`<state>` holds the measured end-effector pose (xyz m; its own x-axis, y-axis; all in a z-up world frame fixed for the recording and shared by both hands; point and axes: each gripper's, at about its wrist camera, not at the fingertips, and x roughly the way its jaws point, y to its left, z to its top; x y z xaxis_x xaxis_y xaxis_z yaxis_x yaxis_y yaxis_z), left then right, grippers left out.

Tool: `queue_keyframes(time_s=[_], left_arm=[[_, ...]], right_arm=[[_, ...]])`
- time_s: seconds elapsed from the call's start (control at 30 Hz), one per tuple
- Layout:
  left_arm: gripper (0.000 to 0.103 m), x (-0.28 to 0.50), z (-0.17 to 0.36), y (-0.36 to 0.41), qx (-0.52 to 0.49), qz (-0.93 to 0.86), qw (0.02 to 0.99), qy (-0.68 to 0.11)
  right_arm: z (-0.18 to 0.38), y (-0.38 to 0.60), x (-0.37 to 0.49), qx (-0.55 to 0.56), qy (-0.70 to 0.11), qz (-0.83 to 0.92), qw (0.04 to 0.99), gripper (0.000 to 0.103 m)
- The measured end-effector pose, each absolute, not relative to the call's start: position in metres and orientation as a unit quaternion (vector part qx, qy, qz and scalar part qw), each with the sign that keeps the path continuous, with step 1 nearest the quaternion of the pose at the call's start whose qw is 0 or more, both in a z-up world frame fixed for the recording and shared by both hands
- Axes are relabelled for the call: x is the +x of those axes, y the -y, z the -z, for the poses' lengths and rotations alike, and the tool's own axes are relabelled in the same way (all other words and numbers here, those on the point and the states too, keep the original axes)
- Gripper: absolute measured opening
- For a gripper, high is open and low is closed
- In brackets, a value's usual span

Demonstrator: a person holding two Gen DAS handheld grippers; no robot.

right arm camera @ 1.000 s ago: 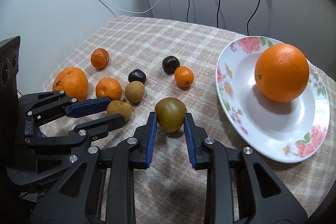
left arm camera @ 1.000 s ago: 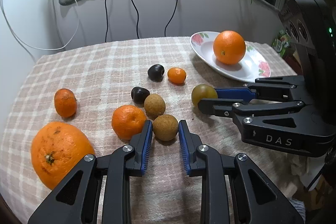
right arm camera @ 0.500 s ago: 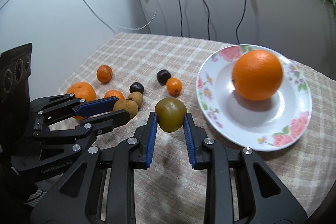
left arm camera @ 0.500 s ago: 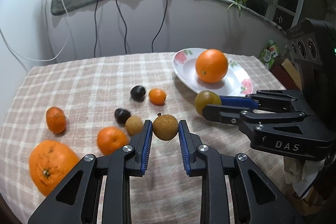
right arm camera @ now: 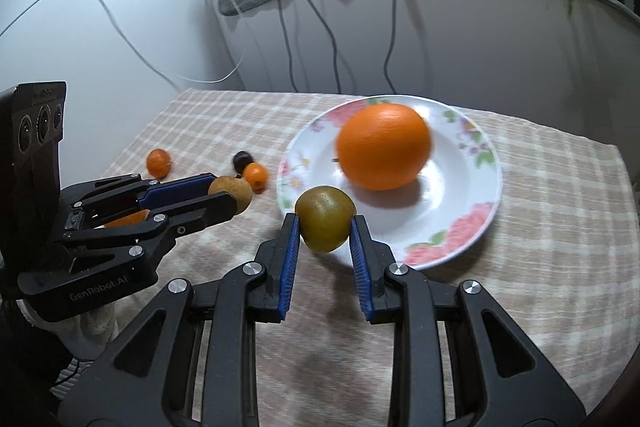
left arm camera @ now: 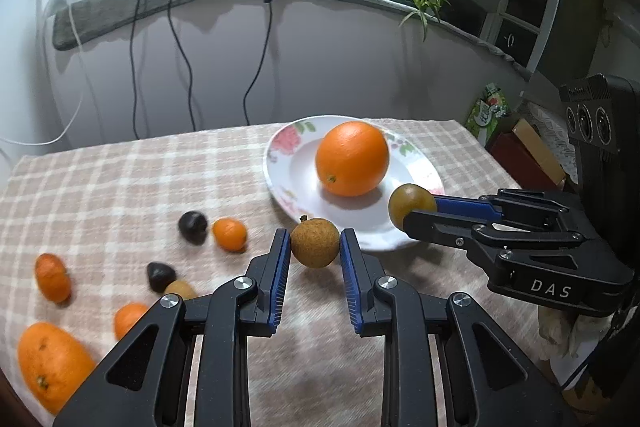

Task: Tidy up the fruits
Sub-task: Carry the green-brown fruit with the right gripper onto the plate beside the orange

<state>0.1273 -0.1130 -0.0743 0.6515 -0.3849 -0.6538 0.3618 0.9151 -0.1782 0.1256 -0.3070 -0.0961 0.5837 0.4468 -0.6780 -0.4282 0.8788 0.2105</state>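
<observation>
While a second ago both fruits were sitting low on the checked tabletop [left arm camera: 120, 179], each gripper is now carrying its catch up and toward the floral plate [left arm camera: 292, 167]. The left gripper [left arm camera: 315, 259] is clamping a brown, rough-skinned longan [left arm camera: 315, 243] between its blue pads, holding it clear of the cloth just short of the plate's near rim. The right gripper [right arm camera: 325, 239] is squeezing a greenish-brown round fruit [right arm camera: 325, 219], which is hanging over the plate's near edge, just in front of the large orange [right arm camera: 382, 147] already lying in the dish. Both jaws are staying closed on their loads, so neither fruit is being released yet. Behind on the cloth, a small kumquat-like orange fruit [left arm camera: 229, 234], two dark chestnut-coloured pieces [left arm camera: 193, 227], another longan [left arm camera: 180, 289], two mandarins [left arm camera: 52, 277] and a big orange [left arm camera: 52, 367] are waiting well apart from the plate. Judging from this, the sorting is moving from pick-up into delivery: two pieces are nearly at the dish, and most of the pile is remaining to be gathered.
</observation>
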Motion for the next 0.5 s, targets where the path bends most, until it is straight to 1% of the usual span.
queue_keyframes(time_s=[0.5], left_arm=[[0.024,0.152,0.082,0.147,-0.007,0.231,0.897,-0.377]], right_arm=[[0.105,0.332,0.144,0.003,-0.388,-0.212,0.897,0.027]])
